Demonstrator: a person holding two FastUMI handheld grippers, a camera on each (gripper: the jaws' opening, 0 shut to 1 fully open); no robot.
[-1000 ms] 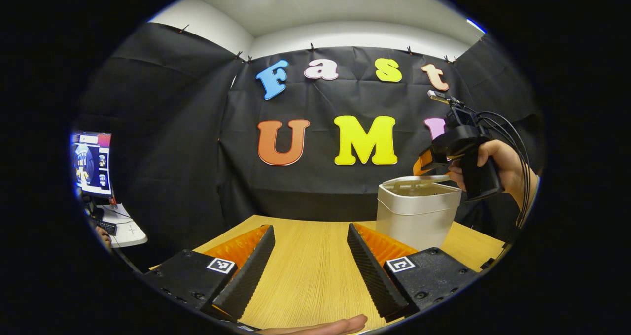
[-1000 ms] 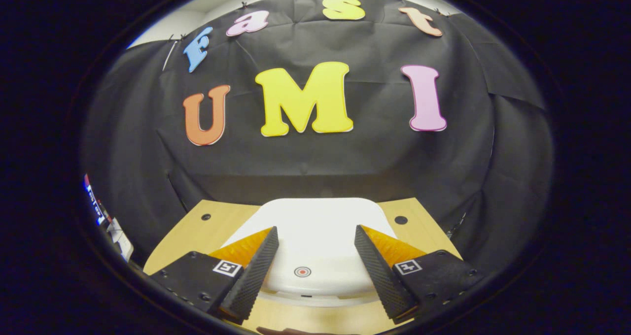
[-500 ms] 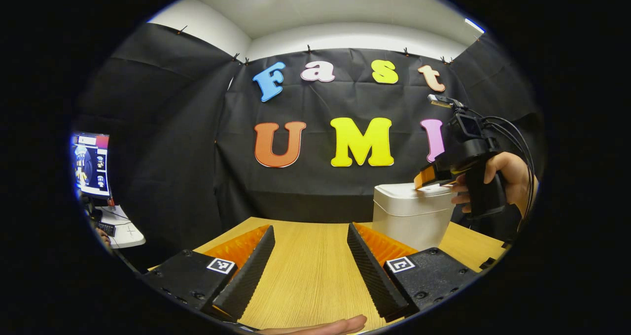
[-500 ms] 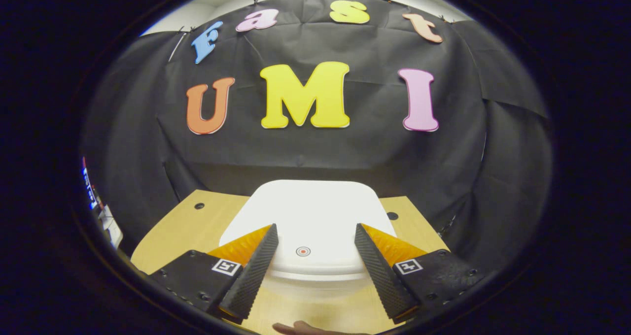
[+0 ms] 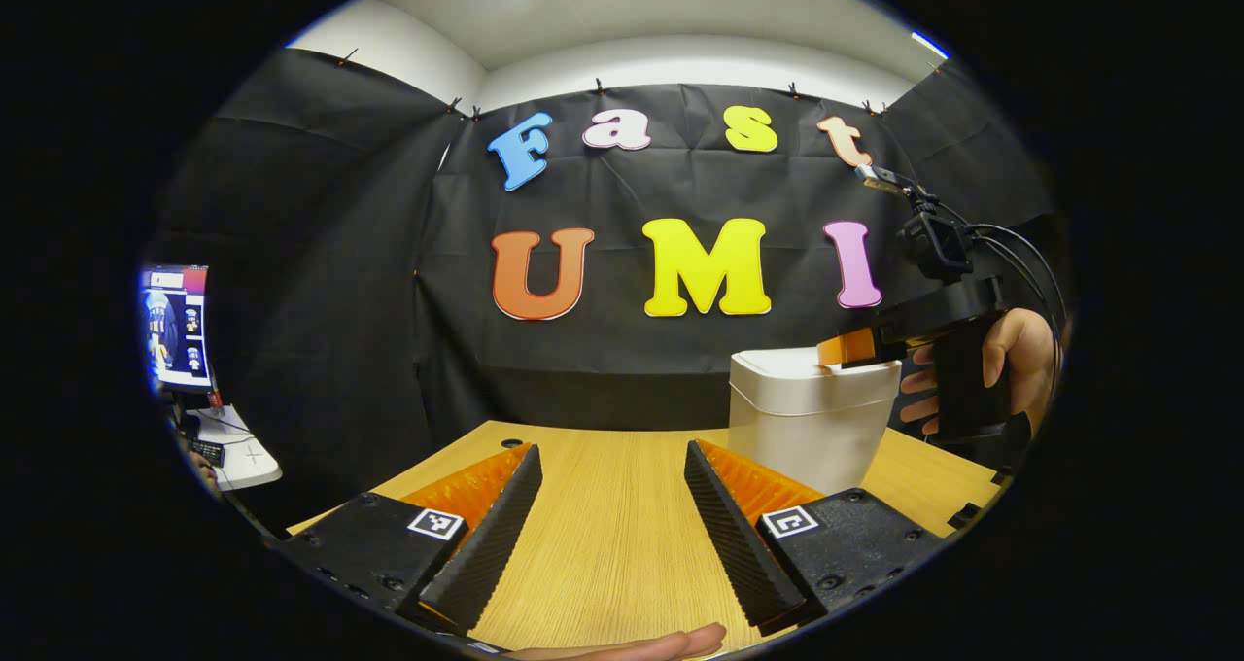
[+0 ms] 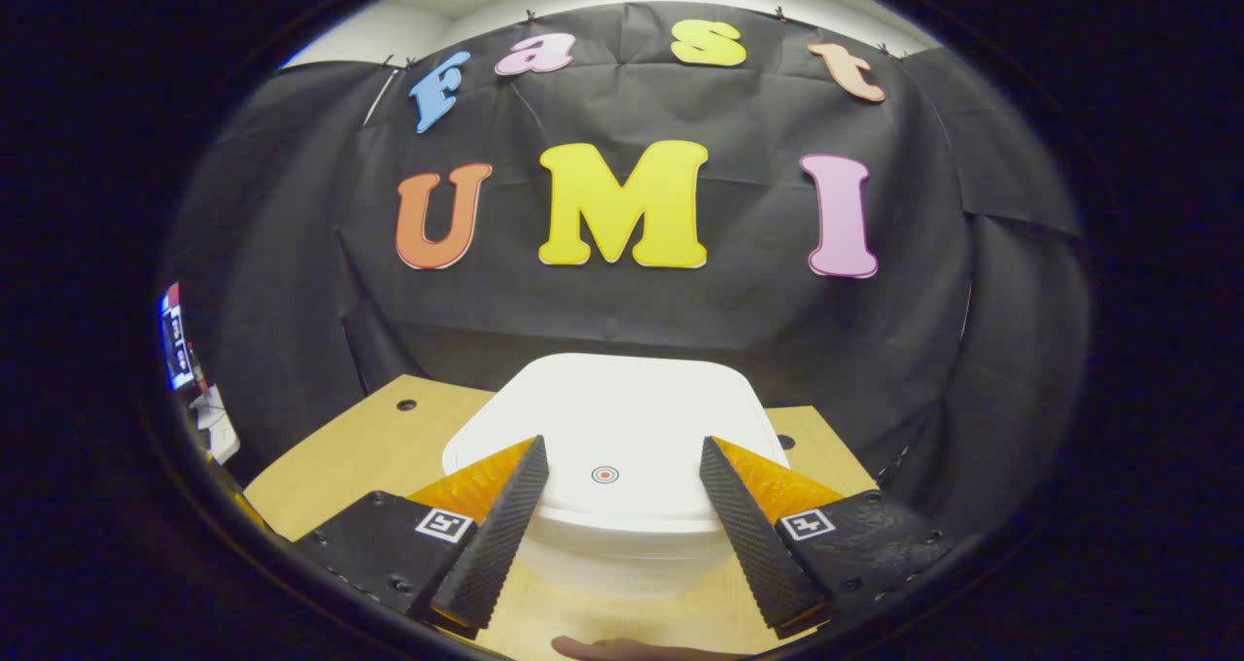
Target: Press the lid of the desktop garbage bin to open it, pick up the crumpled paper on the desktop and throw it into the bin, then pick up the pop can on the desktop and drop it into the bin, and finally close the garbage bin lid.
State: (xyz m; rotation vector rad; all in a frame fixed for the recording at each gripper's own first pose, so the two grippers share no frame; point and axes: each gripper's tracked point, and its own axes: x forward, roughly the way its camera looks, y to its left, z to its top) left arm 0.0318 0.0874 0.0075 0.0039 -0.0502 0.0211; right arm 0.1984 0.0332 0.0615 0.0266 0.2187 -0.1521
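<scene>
White desktop garbage bin (image 5: 812, 418): lid (image 6: 622, 433) closed, standing on wooden table (image 5: 603, 505) at 2 o'clock of left gripper (image 5: 612, 471), jaws wide, empty. Right gripper (image 6: 622, 467): jaws wide over lid, contact uncertain.

The small white plastic garbage bin (image 5: 812, 428) with rounded corners stands upright on the light wooden desk (image 5: 612, 525), toward the back right part of it. Its sides get a bit narrower toward the bottom. Its flat white lid (image 6: 622, 428) is shut and lies level on top. A small red ring mark (image 6: 604, 473) sits on the lid near the front edge. The paper ball and the pop can cannot be seen on the desk.
</scene>
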